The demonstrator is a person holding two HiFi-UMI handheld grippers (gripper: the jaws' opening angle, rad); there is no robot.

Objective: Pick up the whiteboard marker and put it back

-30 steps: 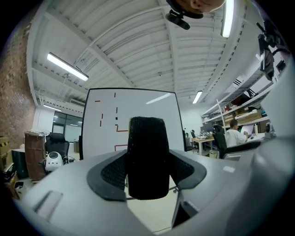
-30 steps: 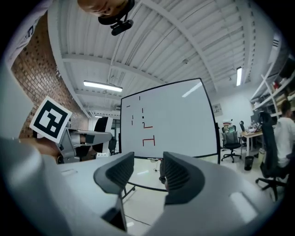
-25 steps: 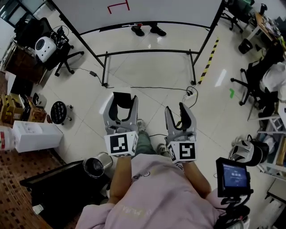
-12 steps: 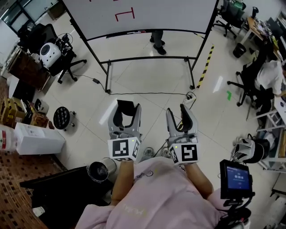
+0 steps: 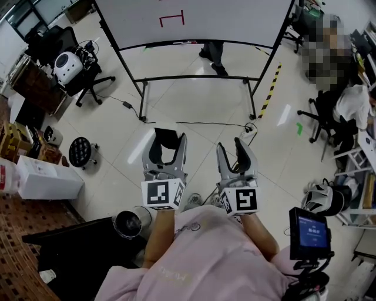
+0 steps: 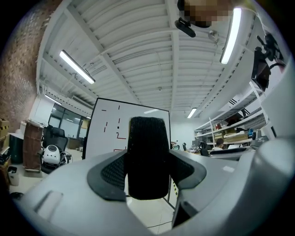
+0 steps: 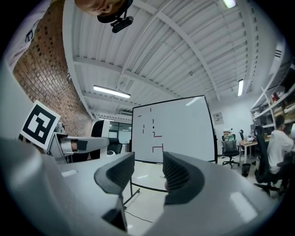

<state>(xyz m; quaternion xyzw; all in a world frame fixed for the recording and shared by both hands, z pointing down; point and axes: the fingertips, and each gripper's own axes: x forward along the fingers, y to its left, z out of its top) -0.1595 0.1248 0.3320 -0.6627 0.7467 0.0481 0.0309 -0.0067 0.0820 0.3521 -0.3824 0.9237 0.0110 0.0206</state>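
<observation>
While both point level, left hand-held gripper clamps a black block; right hand-held gripper gapes.

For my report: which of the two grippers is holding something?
The left gripper: its fingers clamp a black block. The right gripper's fingers are apart, empty.

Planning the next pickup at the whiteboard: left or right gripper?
Probably right. The right gripper has jaws apart, empty; the left gripper is clamped on a black block. Both point at the whiteboard.
</observation>
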